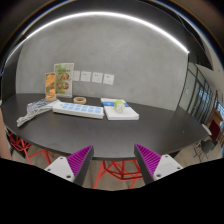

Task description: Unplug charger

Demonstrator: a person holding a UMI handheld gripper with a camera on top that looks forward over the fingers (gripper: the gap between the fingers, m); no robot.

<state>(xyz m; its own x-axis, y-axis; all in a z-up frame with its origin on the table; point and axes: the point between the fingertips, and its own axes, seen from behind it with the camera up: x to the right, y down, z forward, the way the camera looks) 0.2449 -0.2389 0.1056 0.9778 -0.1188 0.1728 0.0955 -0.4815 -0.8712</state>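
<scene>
Nothing is unplugged yet: the fingers (112, 160) stand wide apart, holding nothing, well short of the dark bench (150, 130). A power strip (78, 110) lies near its far edge; the charger itself cannot be made out.

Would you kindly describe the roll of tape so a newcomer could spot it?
On the dark table, far beyond the open gripper, a white power strip lies near the wall. The roll of tape sits just behind it, the only small tan ring there.
</scene>
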